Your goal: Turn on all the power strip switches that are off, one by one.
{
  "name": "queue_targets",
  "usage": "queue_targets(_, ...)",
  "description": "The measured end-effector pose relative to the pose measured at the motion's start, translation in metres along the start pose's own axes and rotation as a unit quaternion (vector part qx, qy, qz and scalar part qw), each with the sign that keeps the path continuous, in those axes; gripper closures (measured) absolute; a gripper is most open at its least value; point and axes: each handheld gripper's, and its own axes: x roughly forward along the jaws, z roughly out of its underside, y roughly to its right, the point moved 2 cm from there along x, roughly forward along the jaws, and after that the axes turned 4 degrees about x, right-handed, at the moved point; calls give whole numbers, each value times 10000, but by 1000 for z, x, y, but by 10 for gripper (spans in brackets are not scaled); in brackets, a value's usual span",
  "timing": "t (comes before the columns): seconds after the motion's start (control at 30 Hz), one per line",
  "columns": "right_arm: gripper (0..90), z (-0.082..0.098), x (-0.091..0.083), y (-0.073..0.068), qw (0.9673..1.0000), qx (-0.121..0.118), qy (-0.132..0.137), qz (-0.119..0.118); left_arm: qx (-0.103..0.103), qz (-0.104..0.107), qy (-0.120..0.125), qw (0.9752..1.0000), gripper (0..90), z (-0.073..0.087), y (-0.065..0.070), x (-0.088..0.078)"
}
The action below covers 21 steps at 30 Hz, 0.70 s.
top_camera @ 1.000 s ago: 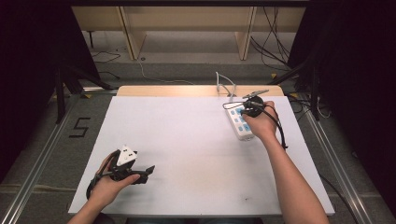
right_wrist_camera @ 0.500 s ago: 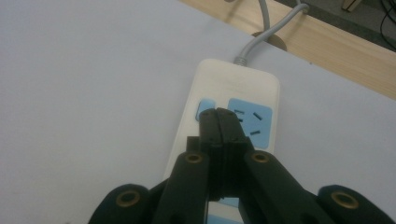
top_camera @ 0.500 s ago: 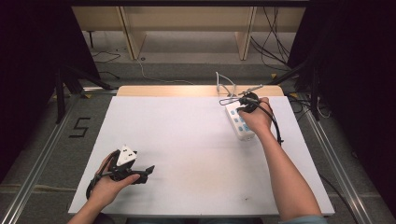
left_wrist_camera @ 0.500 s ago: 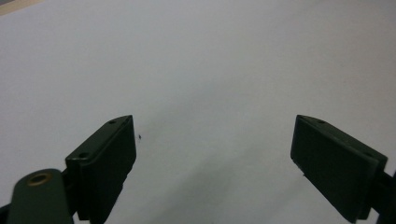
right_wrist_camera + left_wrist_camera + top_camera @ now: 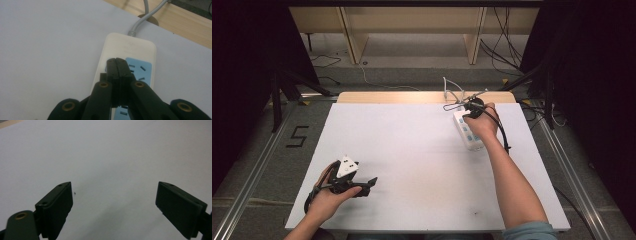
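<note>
A white power strip (image 5: 472, 140) with blue socket faces lies at the table's back right; in the right gripper view the power strip (image 5: 130, 45) has its grey cable (image 5: 140, 23) running away toward the back edge. My right gripper (image 5: 463, 111) hovers over its far end, and in its own view the right gripper (image 5: 116, 61) is shut, tips just above the first blue socket face (image 5: 141, 70), with nothing held. My left gripper (image 5: 369, 183) rests near the front left corner. In its own view the left gripper (image 5: 113, 207) is wide open over bare white table.
The white table top (image 5: 422, 145) ends in a wooden strip (image 5: 412, 97) at the back, where the cable passes. Metal rails (image 5: 257, 170) run along both sides on the floor. Shelving legs (image 5: 352, 40) and loose cables stand behind the table.
My right hand and gripper have slid a little toward the table's back edge along the power strip. The left gripper has stayed where it was.
</note>
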Motion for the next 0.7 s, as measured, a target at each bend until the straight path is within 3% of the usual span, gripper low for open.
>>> queue_targets(0.7,900,-4,14,2,9999,59,-127,38,-7,-2,-11,10000,141,0,0,1)
